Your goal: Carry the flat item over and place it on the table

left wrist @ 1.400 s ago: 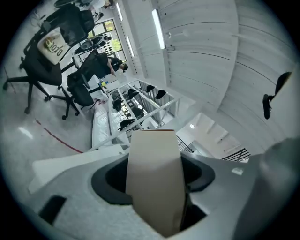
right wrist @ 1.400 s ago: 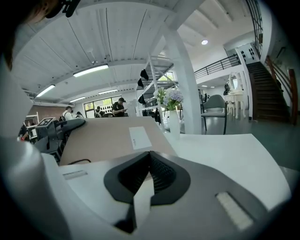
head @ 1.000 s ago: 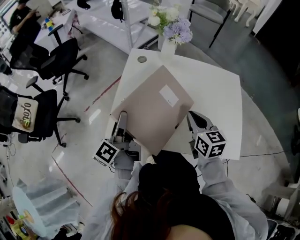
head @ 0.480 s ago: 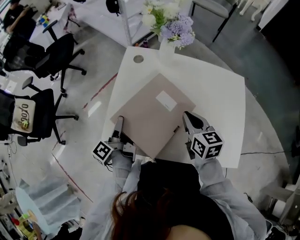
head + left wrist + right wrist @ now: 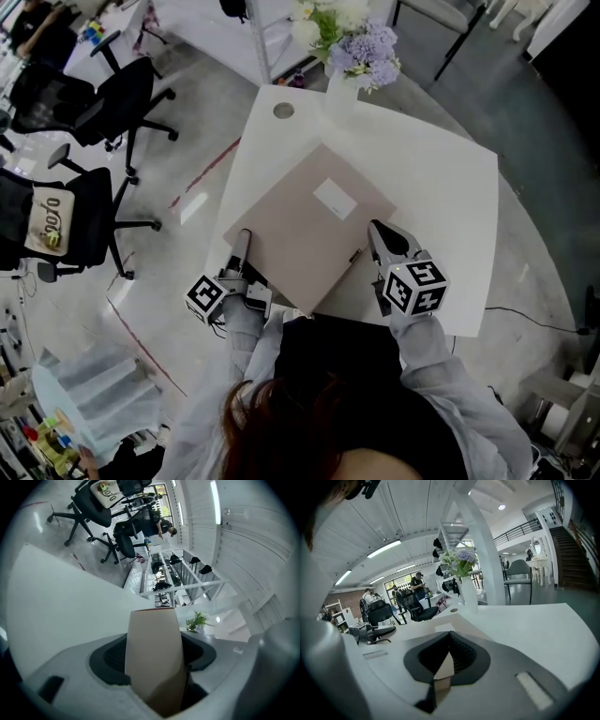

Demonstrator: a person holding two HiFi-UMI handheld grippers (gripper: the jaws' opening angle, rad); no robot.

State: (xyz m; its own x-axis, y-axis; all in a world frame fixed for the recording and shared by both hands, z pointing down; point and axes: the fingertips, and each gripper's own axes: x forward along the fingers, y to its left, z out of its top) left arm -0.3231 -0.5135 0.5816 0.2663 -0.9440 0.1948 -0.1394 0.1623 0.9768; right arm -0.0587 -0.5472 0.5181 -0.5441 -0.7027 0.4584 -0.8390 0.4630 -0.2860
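The flat item, a beige square board with a white label, lies on the white table with one corner over the near edge. At its left edge is my left gripper. Those jaws are opening and the item's edge still stands between them, with dark pad showing on both sides. My right gripper is at the item's right corner. That corner sits deep between its pads, which are shut on it.
A white vase of flowers stands at the table's far edge, beside a round cable hole. Black office chairs stand on the floor to the left. A red line marks the floor there.
The item has come down from a raised tilt to lie flat on the table. Both grippers have dropped with it, the left one drawing back toward the near edge.
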